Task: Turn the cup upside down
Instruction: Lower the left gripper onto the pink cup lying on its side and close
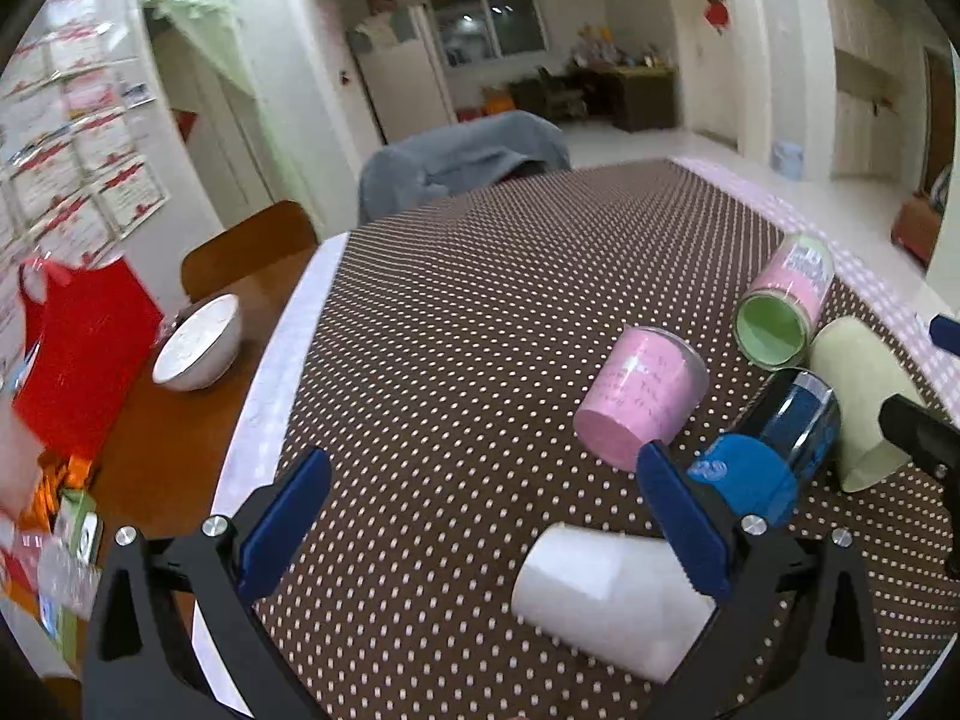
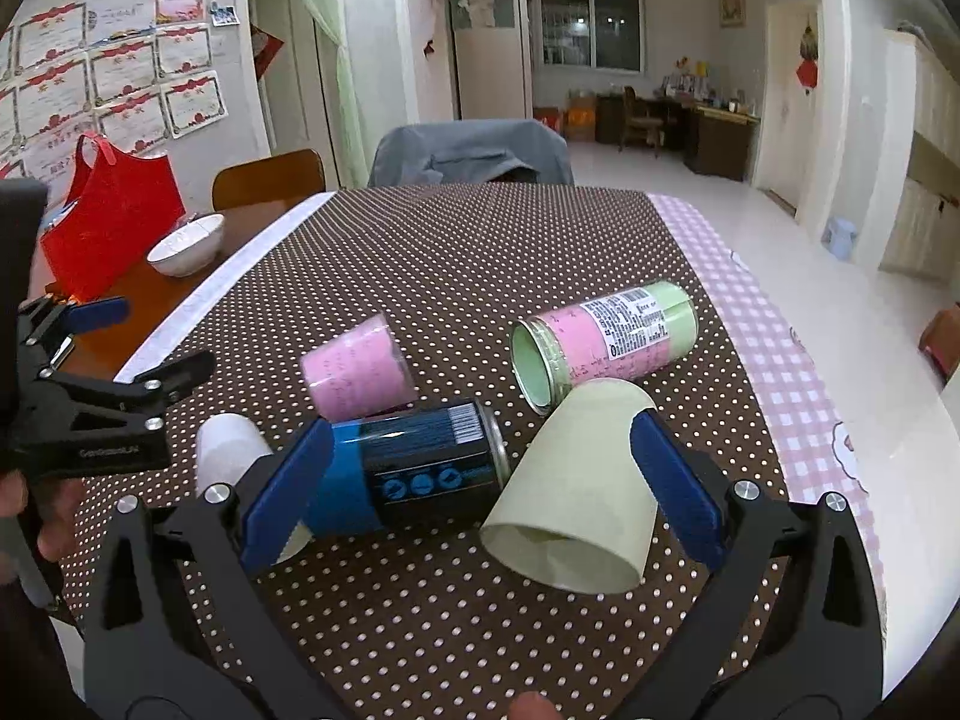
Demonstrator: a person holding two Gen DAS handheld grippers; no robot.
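Several cups lie on their sides on the dotted brown tablecloth point(image 2: 420, 264). A pale green paper cup point(image 2: 576, 492) lies between my right gripper's point(image 2: 480, 480) open fingers, mouth toward the camera. A blue can point(image 2: 420, 468) lies beside it, by the left finger point(image 2: 288, 492). A pink cup point(image 2: 357, 369), a pink-green can point(image 2: 606, 336) and a white cup point(image 2: 231, 450) lie around. My left gripper point(image 1: 480, 516) is open above the cloth; the white cup point(image 1: 612, 594) lies near its right finger point(image 1: 684, 522). The pink cup point(image 1: 642, 396), blue can point(image 1: 774, 450) and pale green cup point(image 1: 864, 396) show there too.
A white bowl point(image 2: 186, 243) and a red bag point(image 2: 114, 216) stand on the bare wood table at the left. A chair draped in grey cloth point(image 2: 468, 153) stands at the table's far end. A pink checked cloth point(image 2: 798, 372) covers the right edge.
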